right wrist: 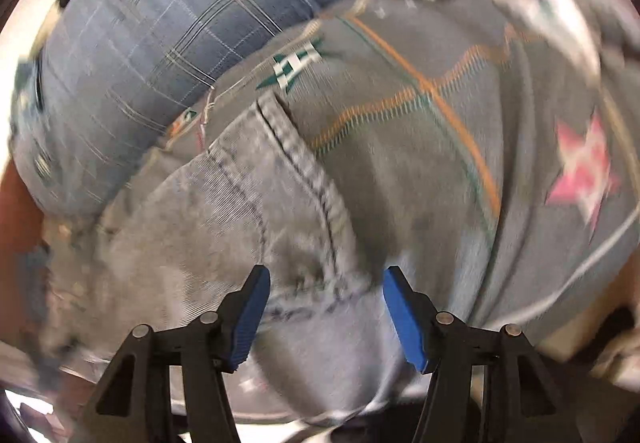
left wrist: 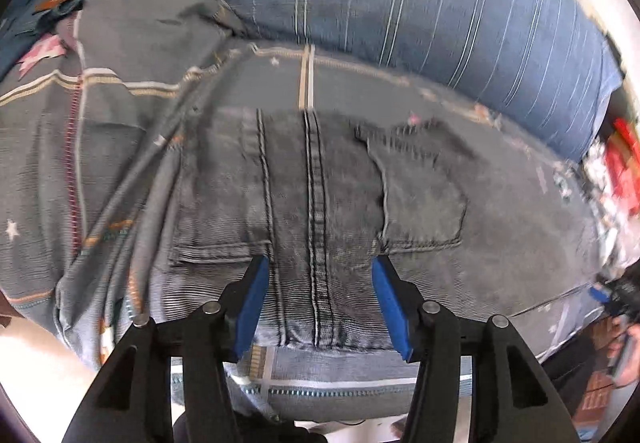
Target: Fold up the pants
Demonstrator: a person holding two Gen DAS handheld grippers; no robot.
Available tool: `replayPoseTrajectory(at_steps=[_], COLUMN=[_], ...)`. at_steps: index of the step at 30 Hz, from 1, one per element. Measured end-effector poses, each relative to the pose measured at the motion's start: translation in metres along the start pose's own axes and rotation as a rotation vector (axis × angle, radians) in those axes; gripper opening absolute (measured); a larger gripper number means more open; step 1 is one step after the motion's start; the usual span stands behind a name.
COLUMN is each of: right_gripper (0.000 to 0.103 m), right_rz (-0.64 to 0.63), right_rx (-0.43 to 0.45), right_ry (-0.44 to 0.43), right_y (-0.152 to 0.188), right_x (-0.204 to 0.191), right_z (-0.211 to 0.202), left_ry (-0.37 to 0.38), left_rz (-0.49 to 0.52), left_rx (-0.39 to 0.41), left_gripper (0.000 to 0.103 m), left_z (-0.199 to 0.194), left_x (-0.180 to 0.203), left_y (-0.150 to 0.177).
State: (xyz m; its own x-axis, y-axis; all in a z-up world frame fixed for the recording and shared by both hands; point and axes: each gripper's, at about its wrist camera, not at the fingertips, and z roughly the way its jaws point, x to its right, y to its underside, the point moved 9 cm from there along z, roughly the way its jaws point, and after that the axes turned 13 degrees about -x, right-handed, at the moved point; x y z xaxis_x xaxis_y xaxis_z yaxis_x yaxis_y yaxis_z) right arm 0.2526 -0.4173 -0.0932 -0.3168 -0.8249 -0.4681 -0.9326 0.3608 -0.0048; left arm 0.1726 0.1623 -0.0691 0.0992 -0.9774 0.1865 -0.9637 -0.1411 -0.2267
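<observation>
The faded grey denim pants (left wrist: pixel 320 203) lie flat on a grey patterned bedspread with stars and stitched stripes (left wrist: pixel 100 163), a blue striped pillow (left wrist: pixel 400 3) behind them; the left gripper (left wrist: pixel 320 271) hangs over the centre seam, blue pads spread, pinching nothing. Only the left view shows both back pockets; the right view (badly blurred) shows the right gripper (right wrist: pixel 326 283), likewise spread and empty, above a seamed edge of the pants.
</observation>
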Motion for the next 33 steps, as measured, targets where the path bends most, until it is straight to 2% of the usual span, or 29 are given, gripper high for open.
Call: replayPoseTrajectory(at_steps=[3, 7, 9, 10, 11, 14, 16, 17, 18, 19, 20, 22, 24, 25, 26, 27, 30, 31, 33], right_gripper=[0.062, 0.062, 0.061, 0.046, 0.020, 0.020, 0.021, 0.024, 0.025, 0.030, 0.053, 0.078, 0.072, 0.031, 0.017, 0.017, 0.017, 0.017, 0.020], right_rz=[0.064, 0.224, 0.272, 0.268, 0.261, 0.214, 0.202, 0.202, 0.208, 0.222, 0.245, 0.273, 0.256, 0.223, 0.211, 0.188, 0.024, -0.016, -0.068], right_rx=[-0.022, -0.065, -0.037, -0.016, 0.009, 0.062, 0.023, -0.010, 0.001, 0.001, 0.003, 0.026, 0.035, 0.034, 0.036, 0.051, 0.170, 0.175, 0.094], right_ry=[-0.068, -0.172, -0.199, -0.178, -0.156, -0.134, -0.070, -0.052, -0.070, -0.100, -0.150, -0.182, -0.197, -0.152, -0.138, -0.116, -0.012, 0.022, 0.144], right_y=[0.005, 0.003, 0.001, 0.002, 0.003, 0.009, 0.013, 0.015, 0.015, 0.016, 0.018, 0.020, 0.017, 0.016, 0.015, 0.013, 0.010, 0.011, 0.013], right_x=[-0.001, 0.011, 0.015, 0.015, 0.016, 0.010, 0.014, 0.019, 0.019, 0.018, 0.016, 0.022, 0.022, 0.021, 0.019, 0.014, -0.018, -0.024, -0.018], right_z=[0.006, 0.030, 0.030, 0.028, 0.025, 0.013, 0.024, 0.036, 0.036, 0.033, 0.030, 0.027, 0.030, 0.032, 0.030, 0.024, -0.015, -0.018, 0.002], left_ry=[-0.049, -0.042, -0.032, -0.030, -0.031, -0.012, -0.005, -0.005, -0.009, -0.011, -0.013, -0.027, -0.059, -0.063, -0.067, -0.082, -0.130, -0.121, -0.121], left_rz=[0.019, 0.004, -0.013, -0.013, -0.014, -0.022, -0.026, -0.024, -0.020, -0.023, -0.027, -0.027, -0.009, 0.000, 0.018, 0.035, 0.034, 0.025, 0.013], left_rx=[-0.022, -0.037, -0.030, -0.030, -0.031, -0.035, -0.034, -0.034, -0.038, -0.041, -0.042, -0.031, 0.021, 0.035, 0.047, 0.035, -0.027, -0.019, -0.018], left_gripper=[0.055, 0.055, 0.055, 0.057, 0.058, 0.060, 0.062, 0.062, 0.062, 0.062, 0.062, 0.062, 0.062, 0.062, 0.062, 0.062, 0.062, 0.064, 0.064], left_z=[0.016, 0.027, 0.028, 0.028, 0.029, 0.033, 0.033, 0.034, 0.034, 0.032, 0.032, 0.027, 0.015, 0.012, 0.011, 0.015, 0.038, 0.040, 0.039], left_x=[0.001, -0.006, -0.010, -0.011, -0.013, -0.018, -0.020, -0.020, -0.020, -0.020, -0.022, -0.020, -0.017, -0.013, -0.009, -0.006, -0.009, -0.010, -0.010], left_y=[0.008, 0.013, 0.014, 0.014, 0.015, 0.017, 0.018, 0.018, 0.018, 0.019, 0.016, 0.015, 0.012, 0.012, 0.012, 0.013, 0.018, 0.018, 0.018])
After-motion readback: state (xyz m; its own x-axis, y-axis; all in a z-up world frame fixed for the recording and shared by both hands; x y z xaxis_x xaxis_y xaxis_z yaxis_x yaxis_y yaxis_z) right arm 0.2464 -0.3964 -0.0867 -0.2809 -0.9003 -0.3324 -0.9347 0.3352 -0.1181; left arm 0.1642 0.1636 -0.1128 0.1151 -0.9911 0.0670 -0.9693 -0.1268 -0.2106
